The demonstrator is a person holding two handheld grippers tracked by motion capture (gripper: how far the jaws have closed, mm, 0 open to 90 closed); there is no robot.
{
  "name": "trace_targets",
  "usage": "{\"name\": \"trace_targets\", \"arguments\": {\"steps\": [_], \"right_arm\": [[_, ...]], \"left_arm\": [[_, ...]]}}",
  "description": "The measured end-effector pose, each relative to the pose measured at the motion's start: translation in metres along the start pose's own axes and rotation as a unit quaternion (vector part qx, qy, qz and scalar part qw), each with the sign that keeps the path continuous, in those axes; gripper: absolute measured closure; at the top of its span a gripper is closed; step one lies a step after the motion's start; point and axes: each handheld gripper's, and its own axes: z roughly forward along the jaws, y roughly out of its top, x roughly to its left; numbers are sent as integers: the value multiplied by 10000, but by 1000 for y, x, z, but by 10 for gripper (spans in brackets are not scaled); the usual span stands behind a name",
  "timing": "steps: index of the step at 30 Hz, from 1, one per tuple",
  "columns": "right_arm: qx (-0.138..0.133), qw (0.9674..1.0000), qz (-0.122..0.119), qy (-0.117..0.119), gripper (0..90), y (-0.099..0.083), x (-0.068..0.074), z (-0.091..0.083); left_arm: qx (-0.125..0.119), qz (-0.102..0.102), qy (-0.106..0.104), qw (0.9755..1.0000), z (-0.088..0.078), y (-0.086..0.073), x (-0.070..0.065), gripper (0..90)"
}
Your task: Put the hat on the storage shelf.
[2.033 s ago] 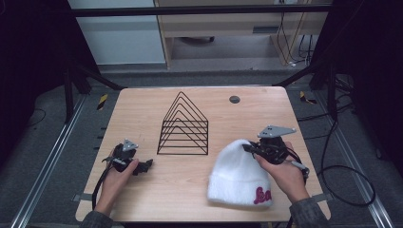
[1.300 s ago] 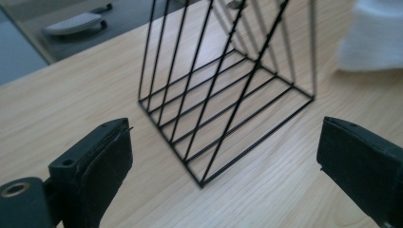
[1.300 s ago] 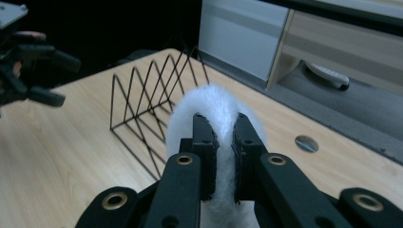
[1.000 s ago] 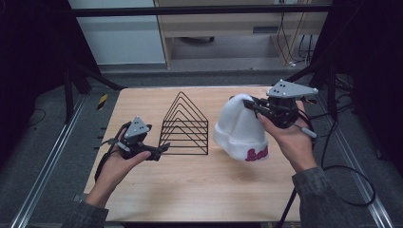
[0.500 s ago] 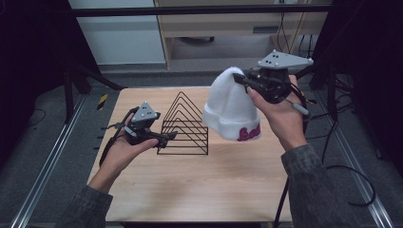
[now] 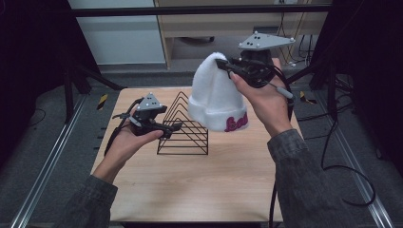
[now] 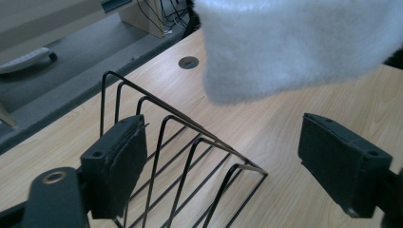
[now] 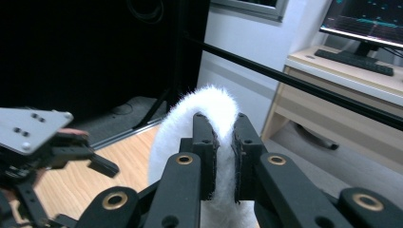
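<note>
A white fuzzy beanie (image 6: 216,97) with pink lettering on its cuff hangs in the air above the right side of a black wire rack (image 6: 187,126). My right gripper (image 6: 223,65) is shut on the beanie's crown (image 8: 209,107), its pads pinching the fabric. My left gripper (image 6: 173,127) is at the rack's left slope and is open. Its jaws have just been closing a little. In the left gripper view the rack's wires (image 7: 157,123) run between the two pads (image 7: 114,166) without being pressed. The beanie's cuff (image 7: 294,42) hangs just beyond them.
The wooden table (image 6: 199,185) has a round cable hole (image 7: 188,62) at its far side. Cables (image 6: 332,156) trail on the floor to the right. Metal rails run along both sides of the table. A desk with a keyboard (image 8: 356,59) stands behind.
The right hand has lifted the beanie off the table and carried it up and left, over the rack. The left hand has risen and moved right to the rack's slope.
</note>
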Motion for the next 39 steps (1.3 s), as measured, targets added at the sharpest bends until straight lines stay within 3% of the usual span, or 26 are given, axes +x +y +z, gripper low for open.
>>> {"name": "trace_targets", "arguments": {"steps": [6,12,15,16,18,20,29,39], "right_arm": [[-69,9997,-29,212,832,10,11,12],[-110,9992,-84,369,832,17,23,22],[-162,9989,-102,422,832,21,26,24],[-162,9989,-102,422,832,21,26,24],[-158,9989,-99,430,832,21,26,25],[-120,9992,-122,374,832,19,25,26],[-67,10000,49,45,831,12,9,27],[133,9996,187,-175,830,0,-4,42]], "left_arm": [[-85,29,-42,10000,0,12,0,199],[19,11,-25,10000,6,22,3,223],[91,-75,-51,9999,7,22,8,402],[121,-75,-40,9999,6,21,9,402],[138,-12,-29,9999,5,20,10,601],[186,98,78,9997,2,20,8,695],[26,188,510,9985,-20,22,5,726],[-50,68,721,9974,-32,20,14,737]]}}
